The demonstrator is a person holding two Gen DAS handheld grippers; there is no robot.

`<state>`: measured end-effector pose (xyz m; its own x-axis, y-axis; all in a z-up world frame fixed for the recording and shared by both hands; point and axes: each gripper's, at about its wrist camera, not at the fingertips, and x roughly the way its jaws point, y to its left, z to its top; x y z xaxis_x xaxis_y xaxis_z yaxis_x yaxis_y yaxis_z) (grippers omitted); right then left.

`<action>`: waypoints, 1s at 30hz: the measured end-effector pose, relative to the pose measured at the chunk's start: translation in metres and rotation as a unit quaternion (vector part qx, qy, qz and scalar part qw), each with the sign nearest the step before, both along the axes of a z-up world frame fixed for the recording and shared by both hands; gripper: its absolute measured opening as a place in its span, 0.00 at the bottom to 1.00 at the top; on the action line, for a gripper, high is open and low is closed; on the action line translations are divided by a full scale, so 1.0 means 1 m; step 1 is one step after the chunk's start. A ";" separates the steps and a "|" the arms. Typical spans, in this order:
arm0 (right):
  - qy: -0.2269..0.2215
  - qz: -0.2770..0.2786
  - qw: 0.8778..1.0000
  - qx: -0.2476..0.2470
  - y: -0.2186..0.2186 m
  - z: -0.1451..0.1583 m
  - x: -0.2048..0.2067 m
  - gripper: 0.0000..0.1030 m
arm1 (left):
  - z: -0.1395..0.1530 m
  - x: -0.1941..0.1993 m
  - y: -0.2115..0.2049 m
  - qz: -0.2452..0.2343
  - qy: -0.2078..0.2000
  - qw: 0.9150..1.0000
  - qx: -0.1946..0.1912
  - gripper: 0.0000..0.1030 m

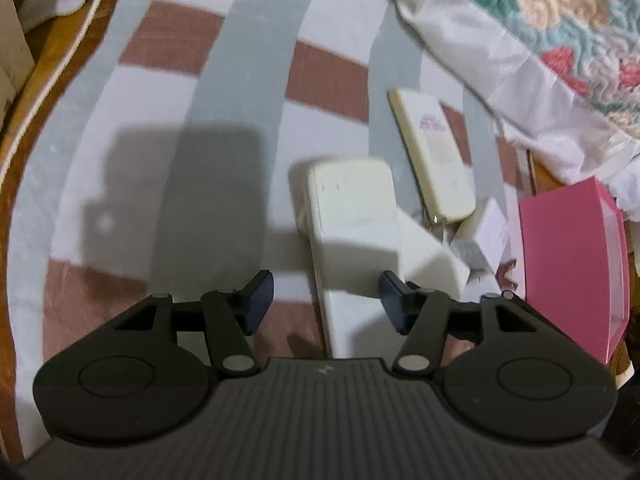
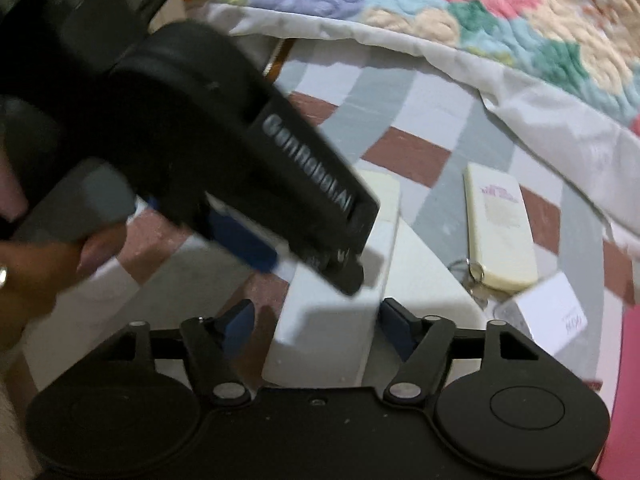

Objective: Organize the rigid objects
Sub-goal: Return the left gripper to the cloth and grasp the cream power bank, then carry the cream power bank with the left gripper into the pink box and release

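While both grippers straddle the white box (image 1: 352, 216) at lower centre on the checked bed sheet (image 1: 160, 160), left gripper (image 1: 326, 300) and right gripper (image 2: 316, 324) are spread, pads not clamping; cream remote (image 1: 434, 160) lies right.

"genrobot.ai" on left hand-held gripper (image 2: 304, 256)

Bare checked sheet (image 1: 160, 160) left of white box (image 1: 352, 216)

The left gripper (image 2: 256, 240) is blurry and hides much of the white box (image 2: 332, 320). The pink box (image 1: 572, 264) is cut off at the side. The words on the small white carton (image 2: 548, 312) are too tiny to read.
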<state>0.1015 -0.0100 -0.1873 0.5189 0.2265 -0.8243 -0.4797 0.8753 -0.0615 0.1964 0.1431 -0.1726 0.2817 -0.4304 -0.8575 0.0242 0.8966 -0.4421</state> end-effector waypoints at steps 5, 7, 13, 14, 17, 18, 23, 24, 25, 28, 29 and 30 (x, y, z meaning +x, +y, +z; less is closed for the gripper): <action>-0.032 -0.007 0.999 -0.038 0.008 -0.003 0.006 0.62 | -0.003 -0.003 0.006 0.007 0.017 0.999 -0.049 0.28; -0.022 -0.018 0.999 -0.029 0.005 -0.001 0.007 0.61 | 0.000 -0.008 -0.001 0.001 0.009 0.999 -0.037 0.28; -0.005 -0.048 0.999 0.015 -0.022 0.007 0.005 0.61 | 0.011 -0.024 -0.027 -0.035 -0.024 0.999 -0.012 0.28; -0.002 -0.057 0.998 0.026 -0.029 0.010 0.004 0.61 | 0.014 -0.027 -0.032 -0.048 -0.035 0.998 -0.010 0.28; 0.004 -0.076 0.996 0.048 -0.048 0.021 -0.002 0.61 | 0.022 -0.038 -0.048 -0.087 -0.061 0.994 -0.004 0.28; 0.006 -0.080 0.996 0.050 -0.053 0.024 -0.004 0.61 | 0.026 -0.042 -0.053 -0.096 -0.066 0.993 -0.005 0.28; 0.005 -0.091 0.994 0.060 -0.075 0.048 -0.021 0.61 | 0.043 -0.057 -0.064 -0.123 -0.081 0.989 -0.026 0.28; 0.002 -0.089 0.994 0.056 -0.077 0.054 -0.025 0.61 | 0.048 -0.061 -0.067 -0.127 -0.087 0.988 -0.031 0.28; -0.001 -0.087 0.995 0.051 -0.079 0.060 -0.028 0.60 | 0.052 -0.064 -0.070 -0.131 -0.092 0.987 -0.033 0.27; -0.012 -0.080 0.996 0.033 -0.082 0.076 -0.041 0.60 | 0.067 -0.076 -0.078 -0.150 -0.117 0.981 -0.035 0.26; -0.017 -0.078 0.996 0.026 -0.083 0.081 -0.047 0.60 | 0.073 -0.081 -0.081 -0.156 -0.126 0.979 -0.036 0.26; -0.020 -0.076 0.997 0.023 -0.085 0.085 -0.052 0.60 | 0.076 -0.084 -0.083 -0.157 -0.129 0.978 -0.039 0.26</action>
<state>0.0490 -0.0949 -0.1023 0.5828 0.1802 -0.7924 -0.3401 0.9397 -0.0365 0.1119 0.0604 -0.0964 0.3276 -0.5920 -0.7363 0.4122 0.7908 -0.4525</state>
